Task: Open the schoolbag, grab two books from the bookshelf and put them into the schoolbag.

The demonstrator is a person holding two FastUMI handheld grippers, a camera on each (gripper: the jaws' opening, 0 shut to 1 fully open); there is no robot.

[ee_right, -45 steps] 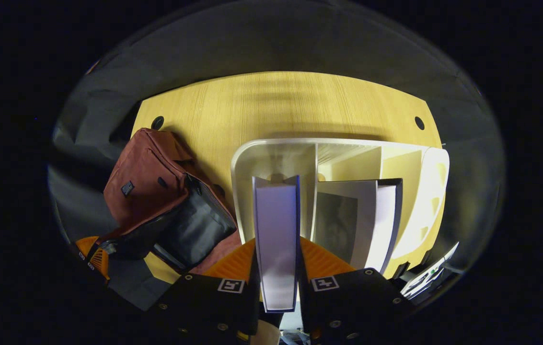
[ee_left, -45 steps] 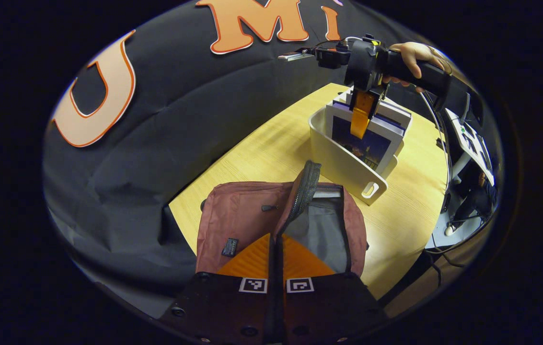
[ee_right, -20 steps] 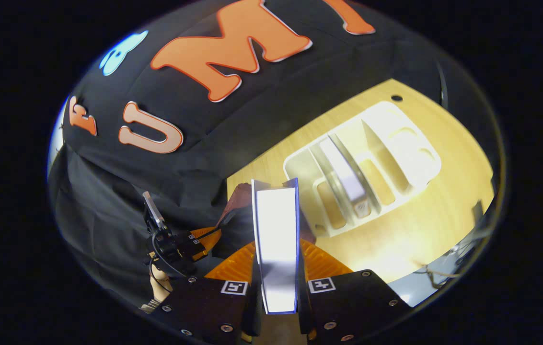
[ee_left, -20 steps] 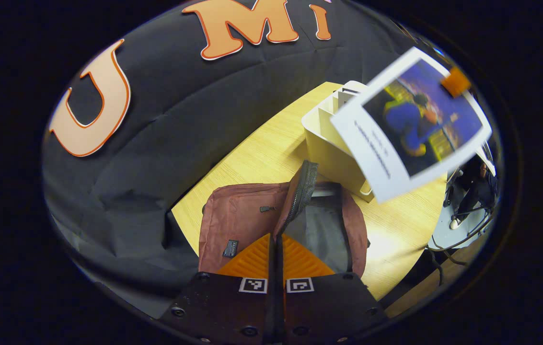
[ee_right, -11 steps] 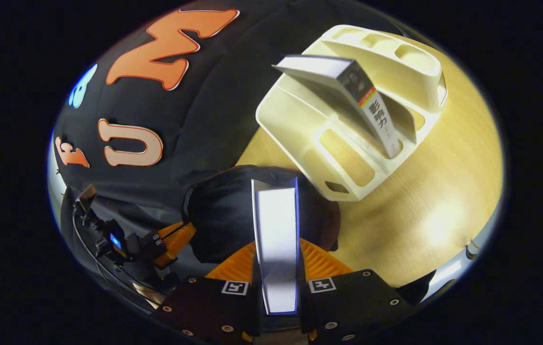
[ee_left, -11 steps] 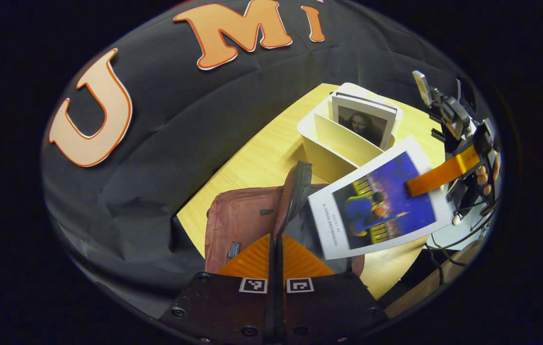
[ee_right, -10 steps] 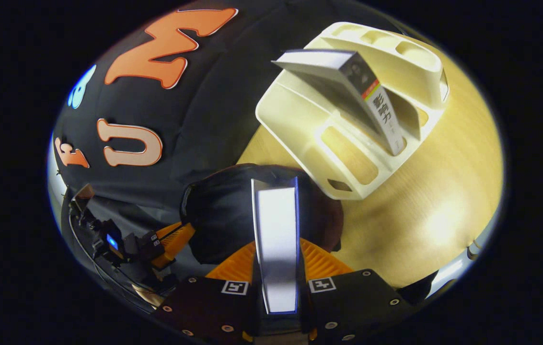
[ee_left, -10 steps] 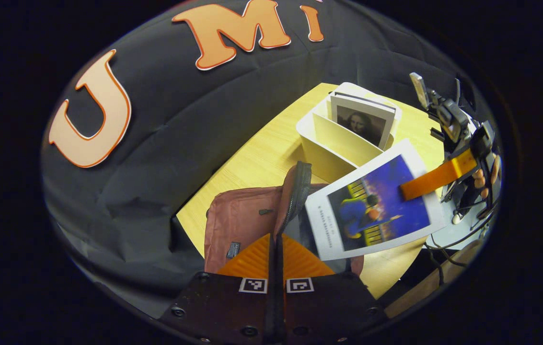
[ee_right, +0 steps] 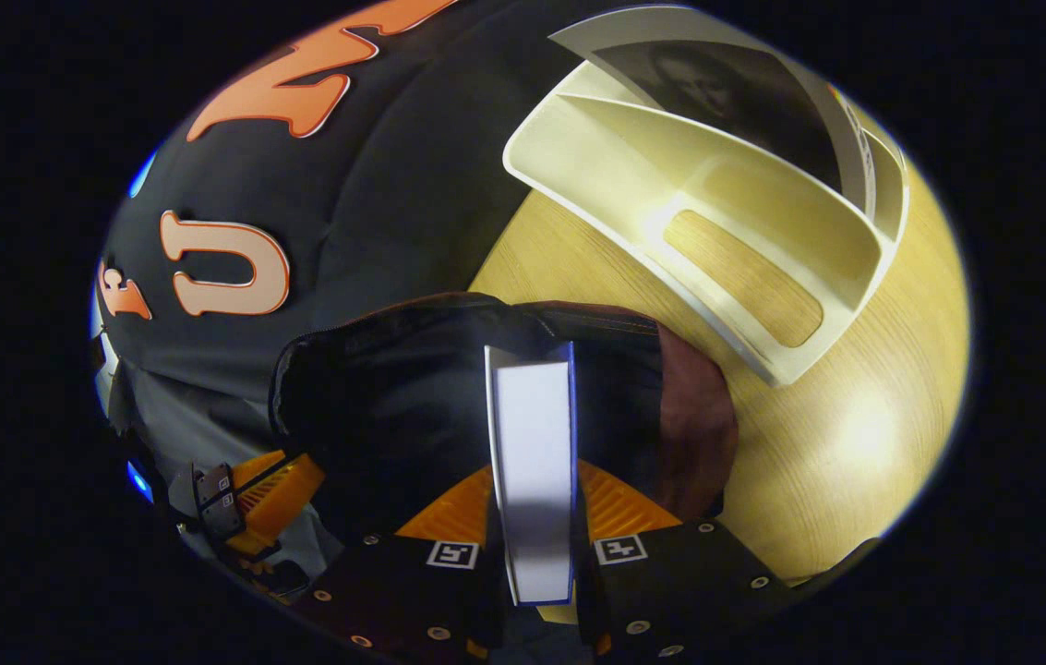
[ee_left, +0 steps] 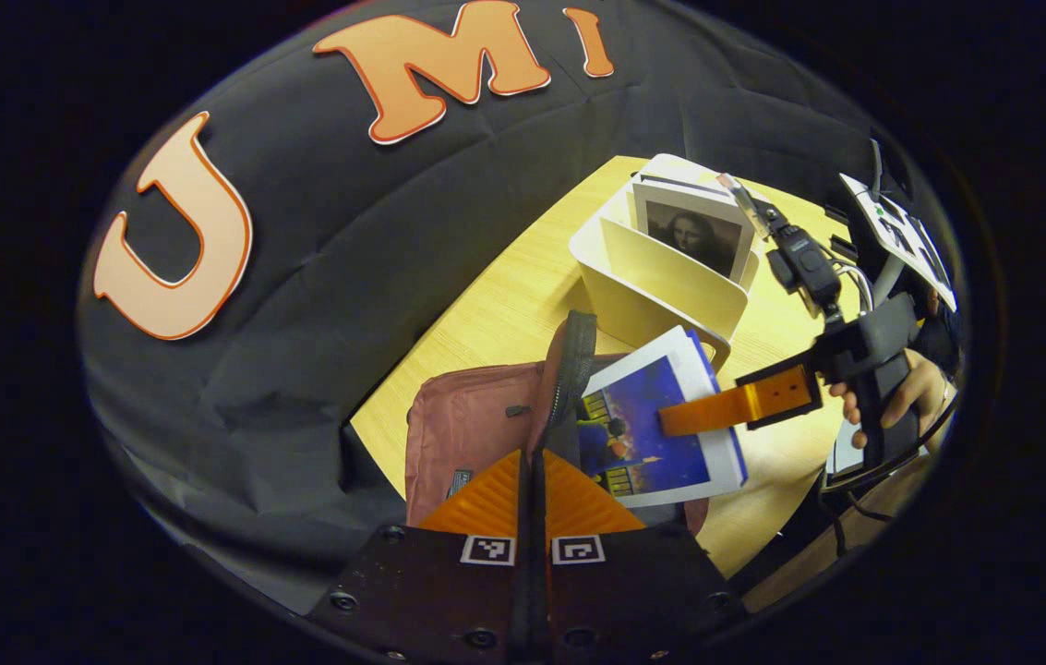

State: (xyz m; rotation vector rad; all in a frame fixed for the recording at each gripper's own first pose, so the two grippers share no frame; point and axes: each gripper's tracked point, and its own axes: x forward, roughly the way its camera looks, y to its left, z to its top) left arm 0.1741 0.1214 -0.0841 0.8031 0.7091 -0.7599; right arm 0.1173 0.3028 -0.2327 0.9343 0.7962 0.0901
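Maroon schoolbag (ee_left: 476,429) is lying open on the wooden table (ee_left: 504,305); the left gripper (ee_left: 530,480) is pinching its zipper flap (ee_left: 569,365). Right gripper (ee_right: 534,503), clamped on a blue-covered book (ee_left: 652,425), is holding it at the bag's mouth, beside the cream bookshelf (ee_left: 661,286) containing another book (ee_left: 693,231).
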